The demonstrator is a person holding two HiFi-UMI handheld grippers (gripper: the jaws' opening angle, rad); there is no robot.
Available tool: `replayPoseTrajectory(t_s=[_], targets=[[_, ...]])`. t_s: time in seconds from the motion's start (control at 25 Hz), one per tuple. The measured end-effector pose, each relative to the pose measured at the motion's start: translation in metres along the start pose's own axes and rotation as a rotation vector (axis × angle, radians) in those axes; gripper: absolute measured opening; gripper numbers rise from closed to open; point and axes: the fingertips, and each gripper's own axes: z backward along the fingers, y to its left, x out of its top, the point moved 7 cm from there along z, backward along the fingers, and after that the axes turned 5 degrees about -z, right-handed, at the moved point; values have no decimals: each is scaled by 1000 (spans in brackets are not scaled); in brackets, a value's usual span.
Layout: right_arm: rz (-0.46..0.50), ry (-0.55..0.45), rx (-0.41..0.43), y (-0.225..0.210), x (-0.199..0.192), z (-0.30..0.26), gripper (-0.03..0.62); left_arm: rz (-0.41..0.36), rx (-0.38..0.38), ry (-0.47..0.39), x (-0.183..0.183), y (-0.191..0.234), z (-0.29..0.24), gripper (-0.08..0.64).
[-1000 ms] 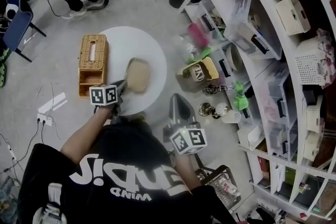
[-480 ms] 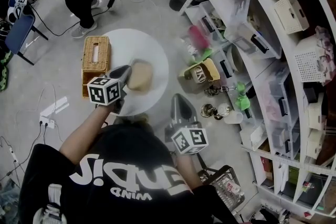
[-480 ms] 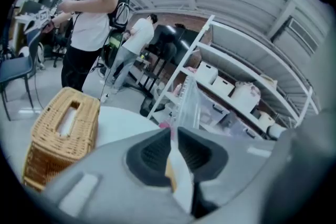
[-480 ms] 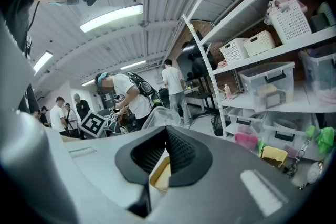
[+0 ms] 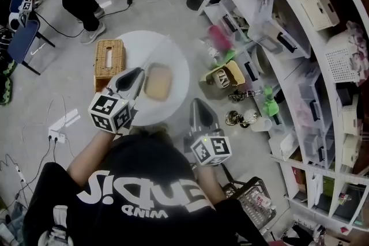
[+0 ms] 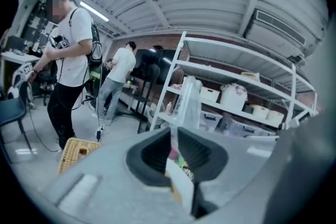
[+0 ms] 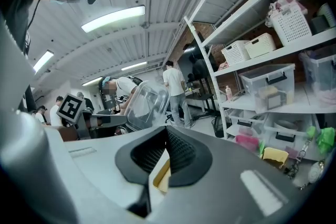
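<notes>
Left gripper view: left gripper (image 6: 174, 139) clamps clear lid (image 6: 190, 99) aloft, open box (image 5: 157, 82) at its three o'clock, right gripper (image 7: 166, 149) closed, empty; seemingly lid-removal, next needs a set-down spot.

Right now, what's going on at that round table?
A person stands over a round white table with a gripper in each hand. The left gripper is shut on a clear plastic lid, held up in the air. A tan container sits uncovered on the table beside a wicker box. The right gripper is shut and empty, beside the table's edge.
</notes>
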Motion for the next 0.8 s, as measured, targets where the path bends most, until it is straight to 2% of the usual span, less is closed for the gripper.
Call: replayPoseTrajectory(t_s=[0.2, 0.52, 0.8], targets=[[2, -9, -18, 12, -1, -1, 0, -62, 7, -56, 3, 1, 27, 41], [4, -22, -50, 36, -9, 11, 0, -52, -20, -67, -9, 10, 54, 41], [9, -26, -22, 30, -16, 37, 0, -72, 19, -99, -12, -11, 76, 41]])
